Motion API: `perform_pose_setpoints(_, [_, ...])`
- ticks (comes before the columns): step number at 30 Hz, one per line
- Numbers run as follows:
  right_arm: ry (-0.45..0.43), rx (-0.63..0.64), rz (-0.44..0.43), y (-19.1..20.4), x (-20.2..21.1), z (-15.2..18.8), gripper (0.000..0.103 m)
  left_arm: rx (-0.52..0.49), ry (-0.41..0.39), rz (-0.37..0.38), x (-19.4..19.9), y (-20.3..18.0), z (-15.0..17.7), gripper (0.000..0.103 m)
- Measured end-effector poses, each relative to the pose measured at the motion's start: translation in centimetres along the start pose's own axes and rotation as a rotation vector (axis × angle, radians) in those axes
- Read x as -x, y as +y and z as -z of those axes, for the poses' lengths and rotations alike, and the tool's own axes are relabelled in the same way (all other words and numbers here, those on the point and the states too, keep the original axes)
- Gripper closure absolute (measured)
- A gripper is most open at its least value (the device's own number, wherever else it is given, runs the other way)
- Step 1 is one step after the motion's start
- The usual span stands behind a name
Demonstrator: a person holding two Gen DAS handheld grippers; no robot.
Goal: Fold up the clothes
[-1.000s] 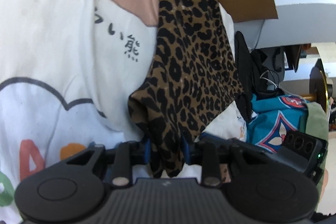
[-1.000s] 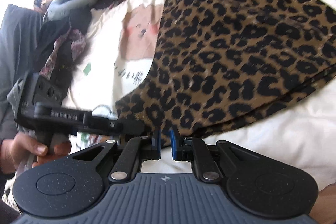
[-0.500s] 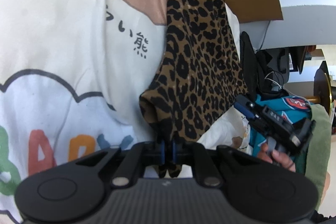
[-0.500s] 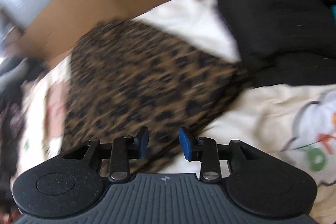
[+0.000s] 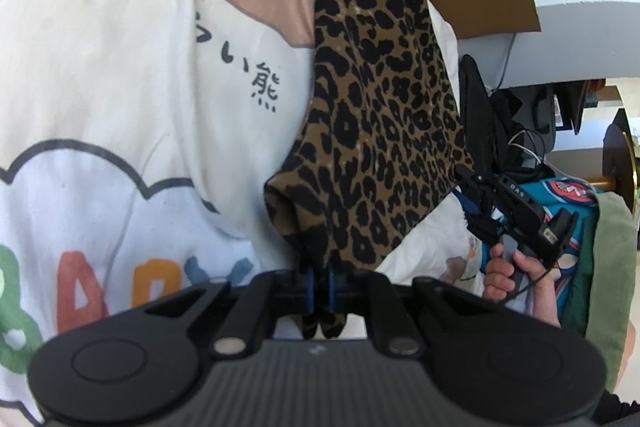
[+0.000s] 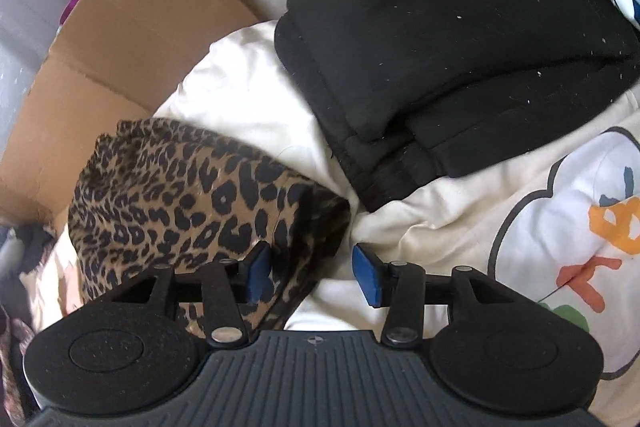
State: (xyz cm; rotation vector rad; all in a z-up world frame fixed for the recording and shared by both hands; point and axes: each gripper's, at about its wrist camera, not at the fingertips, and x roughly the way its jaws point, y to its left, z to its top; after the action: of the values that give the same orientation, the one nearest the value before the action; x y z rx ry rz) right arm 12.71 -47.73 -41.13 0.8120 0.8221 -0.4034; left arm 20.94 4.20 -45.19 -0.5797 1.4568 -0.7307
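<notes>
**Right gripper lets go of leopard cloth, swings to its other corner**

Since a second ago the right gripper (image 6: 312, 277) has left the near edge of the leopard-print garment (image 5: 380, 131) and swung across it; its blue pads have just been opening and now stand apart, the garment's corner lying loosely between them, unpressed.

- Left gripper (image 5: 319, 285): pads together, clamped on a bunched corner of the garment, which hangs up and away from it. Judged purpose: to anchor one end while the other hand finds a fresh hold for the next fold.
- Garment: lies on a white printed blanket (image 5: 100, 87), partly folded into layers.
- Black folded garment (image 6: 460, 39): stacked just beyond, on the same blanket; likely finished work.
- Cardboard box (image 6: 132, 39): flaps open behind the bedding.
- Person's hand (image 5: 516, 275): wrapped round the right gripper's handle.

Writing: blanket shows a bear drawing, Japanese characters ending in 熊, and coloured letters reading roughly "BAB". The right gripper's body carries "DAS".
</notes>
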Motion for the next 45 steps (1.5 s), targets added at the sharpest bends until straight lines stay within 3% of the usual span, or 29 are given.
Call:
perform_pose_setpoints(15, [-0.009, -0.128, -0.104, -1.4, -0.5, -0.6, 0.053, -0.007, 0.003, -0.017, -0.2, -0.3, -0.1, 0.096])
perform_pose_setpoints(26, [-0.036, -0.101, -0.143, -0.7, -0.4, -1.0, 0.054, 0.001, 0.005, -0.020, -0.5, -0.2, -0.2, 0.096])
perform_pose_setpoints(29, [-0.041, -0.092, -0.132, -0.7, -0.7, -1.1, 0.060, -0.001, 0.007, -0.022, -0.6, -0.2, -0.2, 0.096])
perform_pose_setpoints(34, [-0.042, -0.073, -0.119, -0.6, -1.0, -1.2, 0.063, -0.004, 0.009, -0.025, -0.6, -0.3, -0.3, 0.096])
perform_pose_setpoints(37, [-0.041, -0.064, -0.106, -0.7, -1.1, -1.3, 0.074, -0.006, 0.009, -0.028, -0.6, -0.3, -0.3, 0.096])
perform_pose_setpoints(39, [-0.034, -0.056, -0.107, -0.7, -1.2, -1.3, 0.090, -0.006, 0.009, -0.030, -0.6, -0.4, -0.4, 0.096])
perform_pose_setpoints(45, [-0.029, -0.007, -0.125, -0.2, -0.2, -1.6, 0.096, -0.054, 0.028, -0.065, -0.1, -1.7, -0.8, 0.097])
